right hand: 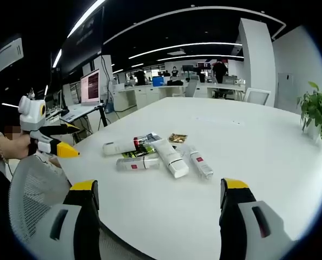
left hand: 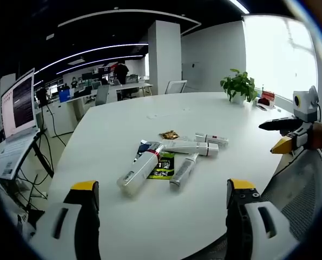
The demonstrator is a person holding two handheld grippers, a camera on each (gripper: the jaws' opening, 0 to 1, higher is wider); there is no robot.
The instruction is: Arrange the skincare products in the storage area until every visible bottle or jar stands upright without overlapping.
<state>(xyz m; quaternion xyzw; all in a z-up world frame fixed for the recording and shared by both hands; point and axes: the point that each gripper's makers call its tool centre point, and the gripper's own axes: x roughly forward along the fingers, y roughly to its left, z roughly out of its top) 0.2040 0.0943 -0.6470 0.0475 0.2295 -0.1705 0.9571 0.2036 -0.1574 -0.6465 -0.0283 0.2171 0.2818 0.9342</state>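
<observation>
Both tongs, left (left hand: pixel 163 195) and right (right hand: pixel 159 194), spread, empty; tubes (left hand: pixel 174 157) lie flat on white table (left hand: pixel 204 119); labels unreadable.

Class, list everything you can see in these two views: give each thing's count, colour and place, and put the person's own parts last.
Table: one, white, across both views.
Skincare tubes: about five, mostly white, all lying down in a cluster at mid-table, some overlapping.
Sachets: at least two, green-black and gold, among the tubes.
Potted plant: one, green, far table edge.
Laptop: one, screen lit, on a stand beside the table.
Mesh chair: one, grey, at the table edge.
Left gripper: yellow-tipped fingers, open.
Right gripper: yellow-tipped fingers, open.
</observation>
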